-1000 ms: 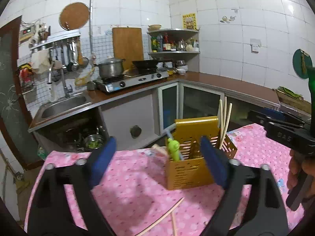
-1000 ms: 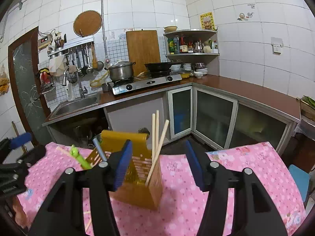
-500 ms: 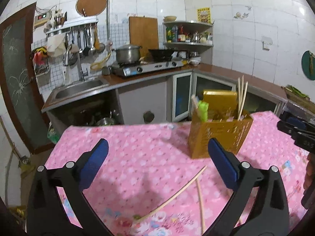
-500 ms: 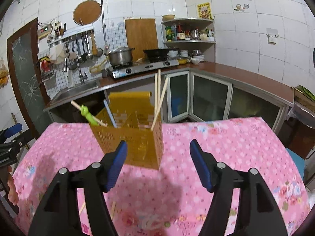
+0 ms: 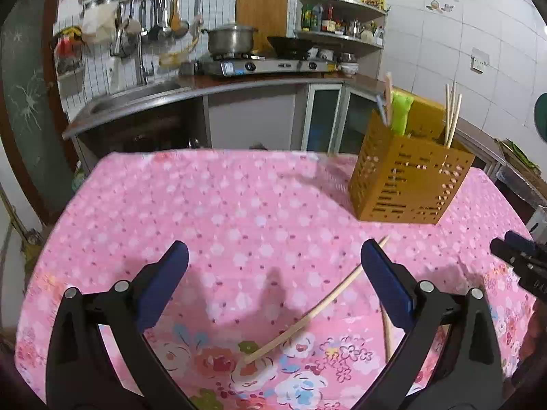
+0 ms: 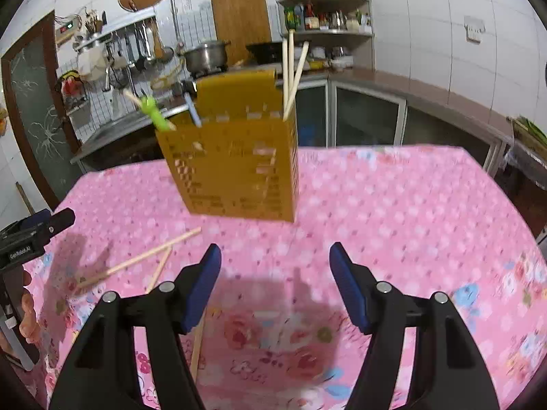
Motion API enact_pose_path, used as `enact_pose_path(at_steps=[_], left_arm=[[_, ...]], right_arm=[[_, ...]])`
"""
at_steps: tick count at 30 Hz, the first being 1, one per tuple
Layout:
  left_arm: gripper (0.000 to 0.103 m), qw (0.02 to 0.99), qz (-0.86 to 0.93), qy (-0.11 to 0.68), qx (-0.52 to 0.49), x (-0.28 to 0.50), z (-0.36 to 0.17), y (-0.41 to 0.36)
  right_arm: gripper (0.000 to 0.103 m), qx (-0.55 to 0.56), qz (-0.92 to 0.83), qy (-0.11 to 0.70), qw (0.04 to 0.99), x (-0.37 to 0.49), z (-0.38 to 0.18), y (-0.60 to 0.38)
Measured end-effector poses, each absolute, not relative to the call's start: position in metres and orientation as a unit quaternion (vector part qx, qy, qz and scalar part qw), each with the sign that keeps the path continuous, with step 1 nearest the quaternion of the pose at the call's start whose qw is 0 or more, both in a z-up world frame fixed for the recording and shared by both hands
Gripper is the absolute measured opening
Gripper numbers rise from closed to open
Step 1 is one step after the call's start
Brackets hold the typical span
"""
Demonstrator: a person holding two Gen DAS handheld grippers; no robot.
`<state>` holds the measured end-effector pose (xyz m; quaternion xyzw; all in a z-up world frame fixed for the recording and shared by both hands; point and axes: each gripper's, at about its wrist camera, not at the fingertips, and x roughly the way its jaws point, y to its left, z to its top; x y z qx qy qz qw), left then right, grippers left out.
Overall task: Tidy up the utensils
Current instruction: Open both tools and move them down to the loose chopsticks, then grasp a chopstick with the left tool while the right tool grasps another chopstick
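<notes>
A yellow slotted utensil holder stands on the pink flowered tablecloth; it also shows in the right wrist view. It holds upright chopsticks, a green utensil and a blue-handled one. Loose chopsticks lie on the cloth in front of the holder, and appear in the right wrist view. My left gripper is open and empty above the loose chopsticks. My right gripper is open and empty, in front of the holder.
Behind the table run a kitchen counter with a sink, a gas stove with a pot and a corner shelf of bottles. The other gripper's tip shows at the right edge and at the left edge.
Both grippers have pulled back from the holder and tilted down toward the table. The loose chopsticks have come into fuller view. Both grippers stay open.
</notes>
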<state>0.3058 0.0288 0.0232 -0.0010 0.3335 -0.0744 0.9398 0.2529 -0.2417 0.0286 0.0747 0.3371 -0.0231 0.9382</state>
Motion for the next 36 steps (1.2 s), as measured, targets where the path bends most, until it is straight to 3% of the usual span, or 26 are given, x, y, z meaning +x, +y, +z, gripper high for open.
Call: enact_pose_path(at_steps=[6, 12, 16, 17, 19, 22, 28, 30, 34, 36], left_arm=[[0.097, 0.934, -0.087, 0.345, 0.010, 0.307, 0.007, 0.032], [0.095, 0.928, -0.105, 0.358, 0.018, 0.308, -0.004, 0.028], [0.093, 0.923, -0.118, 0.365, 0.030, 0.308, -0.010, 0.020], [0.091, 0.922, -0.121, 0.367, 0.032, 0.307, -0.010, 0.018], [0.089, 0.918, -0.130, 0.372, 0.037, 0.308, -0.012, 0.012], [0.088, 0.913, -0.140, 0.379, 0.046, 0.309, -0.017, 0.003], [0.067, 0.895, -0.164, 0.407, 0.075, 0.315, -0.033, -0.021], [0.047, 0.887, -0.169, 0.421, 0.086, 0.318, -0.041, -0.029], [0.032, 0.883, -0.163, 0.431, 0.093, 0.319, -0.047, -0.034], [0.017, 0.882, -0.157, 0.437, 0.084, 0.319, -0.046, -0.030]], right_arm=[[0.062, 0.069, -0.011, 0.375, 0.924, 0.262, 0.004, -0.218], [0.047, 0.045, 0.010, 0.423, 0.905, 0.273, -0.021, -0.186], [0.032, 0.026, 0.005, 0.438, 0.899, 0.277, -0.032, -0.175], [0.020, 0.030, 0.007, 0.439, 0.898, 0.277, -0.032, -0.176], [0.007, 0.039, 0.011, 0.442, 0.896, 0.279, -0.029, -0.178], [0.006, 0.034, 0.003, 0.441, 0.897, 0.279, -0.024, -0.186], [0.006, 0.054, -0.018, 0.442, 0.895, 0.279, -0.024, -0.216], [0.006, 0.059, -0.019, 0.443, 0.894, 0.280, -0.025, -0.222], [0.006, 0.063, -0.014, 0.443, 0.894, 0.281, -0.026, -0.225], [0.007, 0.061, -0.013, 0.442, 0.895, 0.281, -0.027, -0.225]])
